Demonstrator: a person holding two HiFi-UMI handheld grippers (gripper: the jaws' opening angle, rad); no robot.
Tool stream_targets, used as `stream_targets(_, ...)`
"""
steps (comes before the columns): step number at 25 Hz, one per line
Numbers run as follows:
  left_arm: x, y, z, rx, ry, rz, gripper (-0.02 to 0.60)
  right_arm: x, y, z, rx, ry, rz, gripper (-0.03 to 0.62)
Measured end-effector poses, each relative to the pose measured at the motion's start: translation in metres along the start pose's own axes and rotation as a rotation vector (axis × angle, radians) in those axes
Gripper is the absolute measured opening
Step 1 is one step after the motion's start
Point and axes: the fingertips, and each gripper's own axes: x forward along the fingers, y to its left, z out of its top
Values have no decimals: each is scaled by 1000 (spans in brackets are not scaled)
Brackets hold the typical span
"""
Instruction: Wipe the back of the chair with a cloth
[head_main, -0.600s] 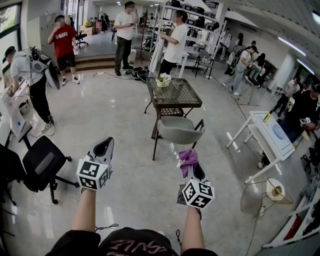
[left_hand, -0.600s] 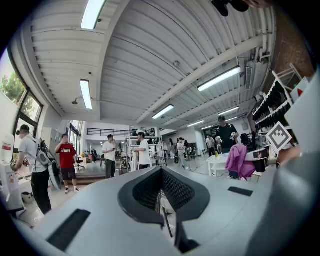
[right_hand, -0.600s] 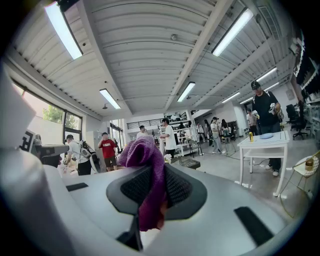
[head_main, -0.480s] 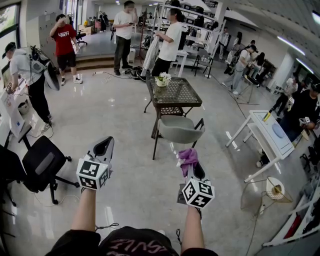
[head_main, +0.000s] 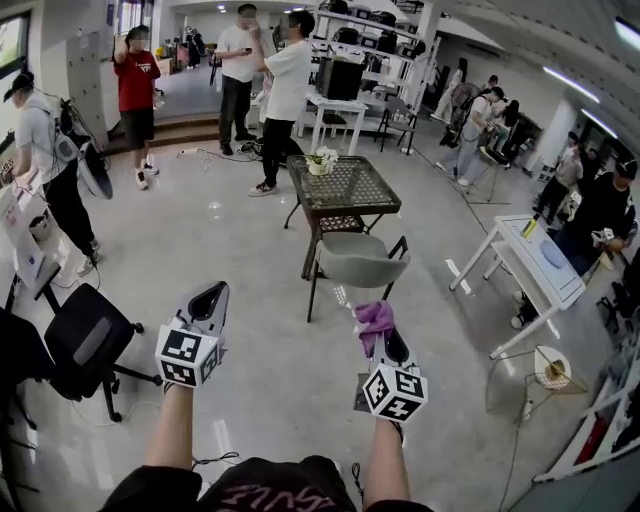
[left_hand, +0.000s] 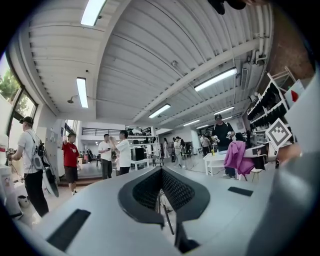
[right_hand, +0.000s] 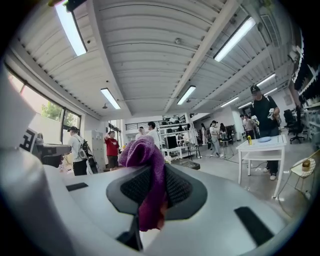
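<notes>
Nearest us, on the near side of the chair, our right gripper has its jaws pinching a purple cloth. The cloth is well apart from the chair and touches nothing of it. In the right gripper view the cloth looks nubbly and soft. It bunches in a rounded lump above the dark, dimpled pads and hangs in a fold between them.

Our left gripper is to the near left of the chair, and its jaws are pressed together on nothing. In the left gripper view its black mesh-textured pads meet in a narrow V. Each gripper carries a white cube with square black markers.

The chair is a smooth, rounded grey shell on thin black metal legs, standing on a glossy pale floor. Far to its left is a black office chair with a padded seat and a star base.

Just behind the chair stands a square desk with a dark lattice top, and a small pot of white flowers sits on its far corner. To the chair's right is a white desk with a slim frame. Beyond the chair several people stand near white shelving.
</notes>
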Motion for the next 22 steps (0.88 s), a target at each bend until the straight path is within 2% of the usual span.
stream_targets(5,4,7,-12,8,13,-18,9,3,5,-9,3,9,-13,77)
stream_targets(11,32,16,-33,-2,27,-35,9,32,3,-19,2,1,-27,77)
stream_targets(18,105,-1,-35,38,46,-45,9,89,-44,-14,19,5,-26,77)
stream_targets(22,154,-4,-43,20,70,-51,9,133,-64,-17,14,22,-22,77)
